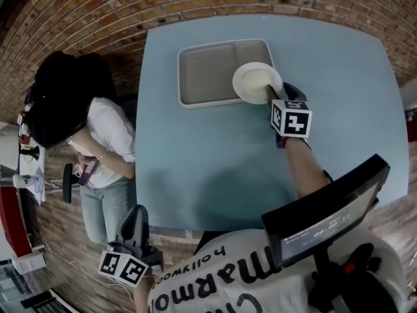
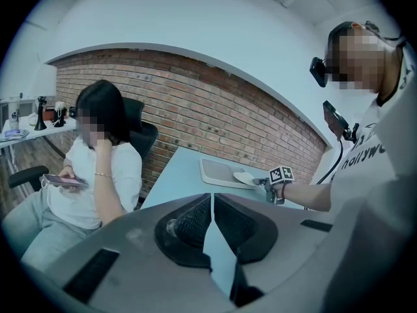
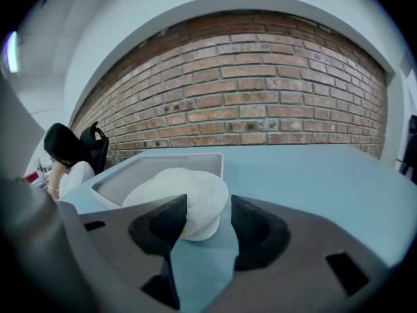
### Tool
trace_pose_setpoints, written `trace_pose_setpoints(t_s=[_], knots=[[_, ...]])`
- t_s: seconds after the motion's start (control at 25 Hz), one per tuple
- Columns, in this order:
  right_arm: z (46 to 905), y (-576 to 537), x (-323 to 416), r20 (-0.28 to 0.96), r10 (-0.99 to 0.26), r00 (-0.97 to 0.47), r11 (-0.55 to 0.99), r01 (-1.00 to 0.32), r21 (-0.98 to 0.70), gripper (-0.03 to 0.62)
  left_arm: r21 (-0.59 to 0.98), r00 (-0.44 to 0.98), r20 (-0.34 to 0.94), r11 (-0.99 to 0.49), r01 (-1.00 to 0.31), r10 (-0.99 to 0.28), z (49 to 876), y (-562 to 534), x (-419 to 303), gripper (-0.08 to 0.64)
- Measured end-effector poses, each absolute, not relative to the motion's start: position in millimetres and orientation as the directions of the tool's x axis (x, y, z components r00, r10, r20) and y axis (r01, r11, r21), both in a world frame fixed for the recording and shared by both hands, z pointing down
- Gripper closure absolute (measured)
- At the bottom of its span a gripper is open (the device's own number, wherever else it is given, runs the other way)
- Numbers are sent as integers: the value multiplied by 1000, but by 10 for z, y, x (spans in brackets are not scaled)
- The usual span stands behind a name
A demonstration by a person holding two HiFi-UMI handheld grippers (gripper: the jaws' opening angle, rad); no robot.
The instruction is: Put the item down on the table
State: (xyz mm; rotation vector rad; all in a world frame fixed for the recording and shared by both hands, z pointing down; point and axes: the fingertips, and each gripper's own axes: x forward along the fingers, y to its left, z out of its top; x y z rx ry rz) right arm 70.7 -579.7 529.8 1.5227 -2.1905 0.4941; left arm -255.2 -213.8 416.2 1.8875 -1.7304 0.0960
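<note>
The plate (image 1: 255,81) is not yet down on the worktop (image 1: 215,168). It sits between the jaws of the right tool (image 3: 209,206), which stand narrow on its near edge. It seems lifted, partly over the right rim of the tray (image 1: 208,70), so I judge the grip is on. What is left is to carry it clear of the tray, lower it on the bare blue surface and let go. The left tool (image 2: 212,201) is closed on nothing, low beside the worktop. I count one plate, one tray, two tools and one seated person (image 1: 98,135) at the left
</note>
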Motion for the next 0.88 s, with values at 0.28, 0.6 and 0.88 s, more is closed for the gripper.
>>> trace_pose_setpoints(t_s=[0.28, 0.6, 0.88], knots=[[4929, -5677, 769, 451, -815, -365, 366, -926, -89, 396, 379, 196, 387, -38, -925, -901, 4135, -2209, -2466, 540], [4476, -5008, 802, 380, -751, -539, 519, -839, -165, 439, 416, 336, 324, -186, -890, -885, 4155, -2377, -1804, 540], [4123, -4226, 937, 318, -715, -623, 605, -779, -165, 574, 488, 460, 210, -315, -814, -863, 4098, -2482, -1399, 540]])
